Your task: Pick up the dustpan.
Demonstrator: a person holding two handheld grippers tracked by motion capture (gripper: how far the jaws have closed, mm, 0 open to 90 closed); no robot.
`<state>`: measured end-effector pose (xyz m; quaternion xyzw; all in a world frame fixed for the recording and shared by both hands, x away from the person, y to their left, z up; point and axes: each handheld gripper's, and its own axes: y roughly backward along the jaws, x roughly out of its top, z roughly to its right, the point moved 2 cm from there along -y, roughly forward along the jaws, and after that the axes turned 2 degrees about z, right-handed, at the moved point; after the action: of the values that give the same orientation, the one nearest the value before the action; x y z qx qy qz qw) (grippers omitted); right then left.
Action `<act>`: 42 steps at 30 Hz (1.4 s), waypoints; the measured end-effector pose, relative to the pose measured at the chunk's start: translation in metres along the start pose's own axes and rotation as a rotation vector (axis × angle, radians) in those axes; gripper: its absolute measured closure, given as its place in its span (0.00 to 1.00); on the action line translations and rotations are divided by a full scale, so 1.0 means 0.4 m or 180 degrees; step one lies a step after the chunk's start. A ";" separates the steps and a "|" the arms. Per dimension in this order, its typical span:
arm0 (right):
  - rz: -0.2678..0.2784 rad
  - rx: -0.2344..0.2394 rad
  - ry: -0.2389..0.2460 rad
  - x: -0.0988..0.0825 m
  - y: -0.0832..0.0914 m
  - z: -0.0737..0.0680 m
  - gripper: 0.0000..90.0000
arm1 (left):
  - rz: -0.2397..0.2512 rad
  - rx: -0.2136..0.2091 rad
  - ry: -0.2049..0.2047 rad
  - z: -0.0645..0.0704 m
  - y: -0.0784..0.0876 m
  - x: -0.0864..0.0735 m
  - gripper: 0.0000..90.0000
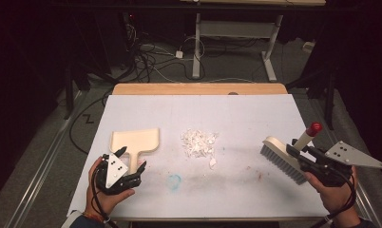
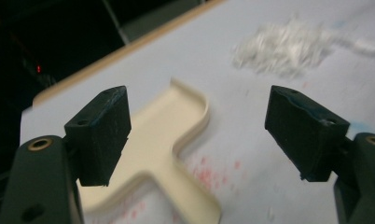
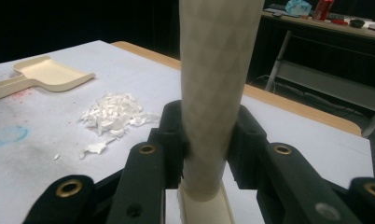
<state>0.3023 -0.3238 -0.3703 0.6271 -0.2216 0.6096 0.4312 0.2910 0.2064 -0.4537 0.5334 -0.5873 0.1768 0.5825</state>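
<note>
Nearby, dustpan (image 1: pixel 135 141) bare inside, paper scraps (image 1: pixel 199 142) beside it

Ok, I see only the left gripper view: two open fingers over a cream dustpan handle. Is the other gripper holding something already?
Observer: Yes. The right gripper is shut on the brush by its cream handle.
Operator: Where is the brush compared to the paper scraps?
Observer: In the high view it is near the table's right edge, bristles down, with the white scraps in the middle of the table.
Operator: And my dustpan, which way does it open?
Observer: The dustpan lies left of the scraps, its wide mouth towards the far edge and its handle towards the left gripper.
</note>
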 end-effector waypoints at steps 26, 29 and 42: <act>-0.0175 -0.0017 0.0087 -0.013 -0.067 -0.005 0.79 | -0.1154 0.0102 0.1244 -0.018 -0.093 -0.075 0.30; -0.0192 -0.0041 0.0068 -0.011 -0.073 -0.006 0.79 | -0.1250 0.0151 0.1222 -0.023 -0.144 -0.072 0.32; -0.0263 0.0083 -0.0033 -0.033 -0.129 -0.021 0.79 | -0.1331 0.0021 0.1144 -0.075 -0.184 -0.056 0.69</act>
<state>0.3368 -0.2930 -0.3977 0.6445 -0.1898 0.5909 0.4466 0.3618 0.2134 -0.4959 0.6050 -0.3511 0.1465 0.6994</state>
